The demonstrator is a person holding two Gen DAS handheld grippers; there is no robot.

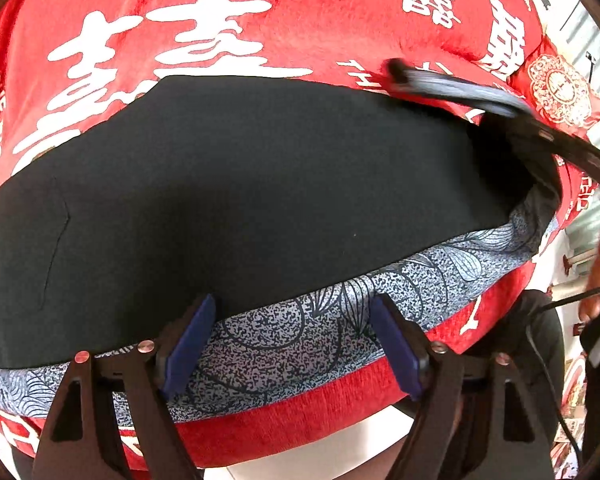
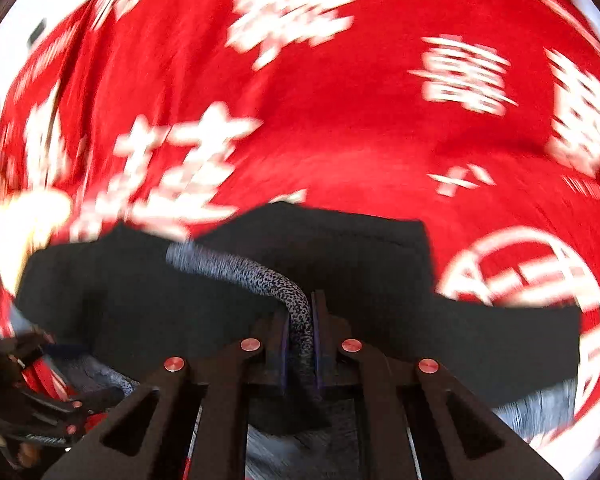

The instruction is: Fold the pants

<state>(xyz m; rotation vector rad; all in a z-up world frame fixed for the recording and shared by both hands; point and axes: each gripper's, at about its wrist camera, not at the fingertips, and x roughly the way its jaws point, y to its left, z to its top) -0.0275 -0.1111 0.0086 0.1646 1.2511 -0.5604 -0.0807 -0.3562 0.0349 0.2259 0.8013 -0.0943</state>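
Looks like a home, likely a bedroom: work surface is a soft red plush blanket printed with white double-happiness characters, matching red embroidered cushion at far corner. White wall behind, mostly cropped.

Black pants are lying spread across the middle of the left wrist frame, smooth and mostly flat. A grey-white waistband with a dark leaf print is running along their lower edge, curving up toward the right of the frame. At the upper right a strip of that printed band is lifting off the surface. In the right wrist frame the dark cloth is filling the lower half, blurred, with a printed strip arching up from the lower centre.
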